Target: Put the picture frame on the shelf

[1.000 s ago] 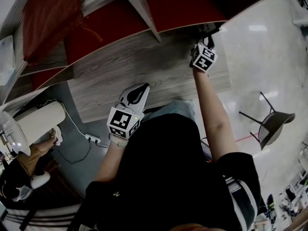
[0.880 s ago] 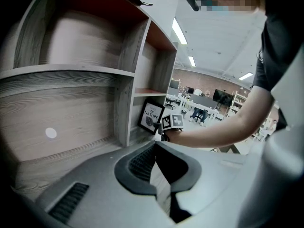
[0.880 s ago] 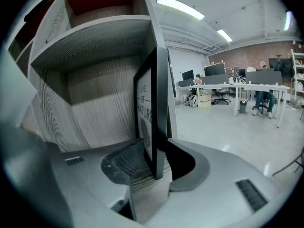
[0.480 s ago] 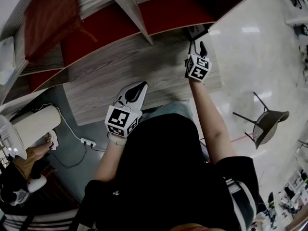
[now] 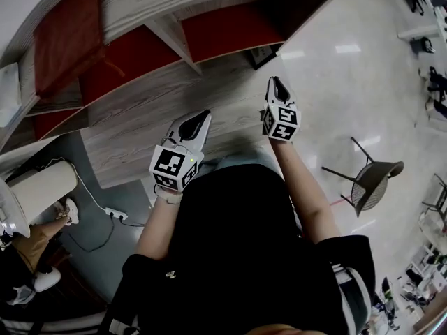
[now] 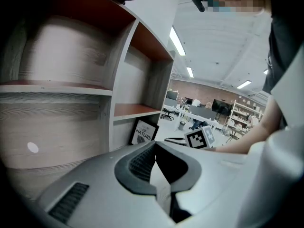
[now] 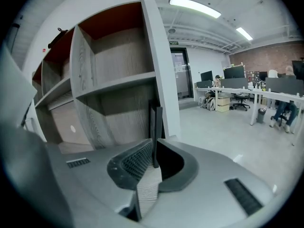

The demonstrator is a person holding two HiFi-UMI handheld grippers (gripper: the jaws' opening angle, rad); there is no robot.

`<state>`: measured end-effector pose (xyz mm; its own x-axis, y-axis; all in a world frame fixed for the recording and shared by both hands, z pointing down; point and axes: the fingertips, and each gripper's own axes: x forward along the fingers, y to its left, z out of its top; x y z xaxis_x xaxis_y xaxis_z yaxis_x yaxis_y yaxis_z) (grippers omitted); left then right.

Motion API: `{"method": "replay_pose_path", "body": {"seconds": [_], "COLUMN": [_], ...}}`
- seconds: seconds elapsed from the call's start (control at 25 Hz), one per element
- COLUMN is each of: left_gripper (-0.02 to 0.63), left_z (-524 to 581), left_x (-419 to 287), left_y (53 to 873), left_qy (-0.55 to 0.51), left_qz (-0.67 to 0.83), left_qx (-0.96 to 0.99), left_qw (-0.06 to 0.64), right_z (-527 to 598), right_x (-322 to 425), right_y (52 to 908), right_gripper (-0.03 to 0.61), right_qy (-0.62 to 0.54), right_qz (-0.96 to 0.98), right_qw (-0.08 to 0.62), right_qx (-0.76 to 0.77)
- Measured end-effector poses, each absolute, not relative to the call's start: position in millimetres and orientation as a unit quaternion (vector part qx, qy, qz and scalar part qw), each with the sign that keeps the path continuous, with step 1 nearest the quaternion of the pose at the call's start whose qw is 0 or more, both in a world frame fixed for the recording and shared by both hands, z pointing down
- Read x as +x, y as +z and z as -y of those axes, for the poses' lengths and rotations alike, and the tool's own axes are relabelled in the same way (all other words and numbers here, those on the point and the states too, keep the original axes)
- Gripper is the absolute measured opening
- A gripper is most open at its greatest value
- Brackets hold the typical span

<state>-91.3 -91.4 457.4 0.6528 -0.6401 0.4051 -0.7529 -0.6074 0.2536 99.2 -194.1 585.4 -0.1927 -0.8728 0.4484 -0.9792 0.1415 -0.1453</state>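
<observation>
The black picture frame (image 5: 262,56) stands upright in the bottom right compartment of the wooden shelf (image 5: 140,89). The left gripper view shows its white print (image 6: 144,132); the right gripper view shows it edge-on (image 7: 156,118). My right gripper (image 5: 278,88) hangs a short way in front of the frame, apart from it. Its jaws are closing to a narrow slit with nothing between them (image 7: 154,151). My left gripper (image 5: 196,123) hovers in front of the shelf's lower board, jaws together and empty (image 6: 154,147).
The shelf has red-backed compartments (image 5: 223,30) above the frame. A dark chair (image 5: 374,180) stands on the glossy floor to the right. A power strip with cable (image 5: 113,215) and a white appliance (image 5: 38,183) lie at the left. Office desks (image 7: 266,96) stand far behind.
My right gripper has let go of the frame, drawn back from the shelf toward the person, and its jaws have come nearly together. The frame stays standing. The left gripper has barely moved.
</observation>
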Motion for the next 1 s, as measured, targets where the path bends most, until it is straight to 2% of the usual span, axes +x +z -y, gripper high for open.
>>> {"method": "replay_pose_path", "body": {"seconds": [0.24, 1.0], "left_gripper": [0.009, 0.009], "left_z": [104.5, 118.1], "left_x": [-79.5, -63.9], "left_y": [441.1, 369.3], "left_qy": [0.114, 0.082], "left_qz": [0.402, 0.383], "left_qx": [0.887, 0.911], "left_qw": [0.195, 0.13], "right_z": [185.2, 145.5], "right_x": [102.3, 73.1], "right_y": [530.8, 364.7], "right_gripper": [-0.003, -0.004], "right_qy": [0.184, 0.109], "right_qz": [0.779, 0.886], "right_qw": [0.12, 0.096], "right_qx": [0.587, 0.441]}}
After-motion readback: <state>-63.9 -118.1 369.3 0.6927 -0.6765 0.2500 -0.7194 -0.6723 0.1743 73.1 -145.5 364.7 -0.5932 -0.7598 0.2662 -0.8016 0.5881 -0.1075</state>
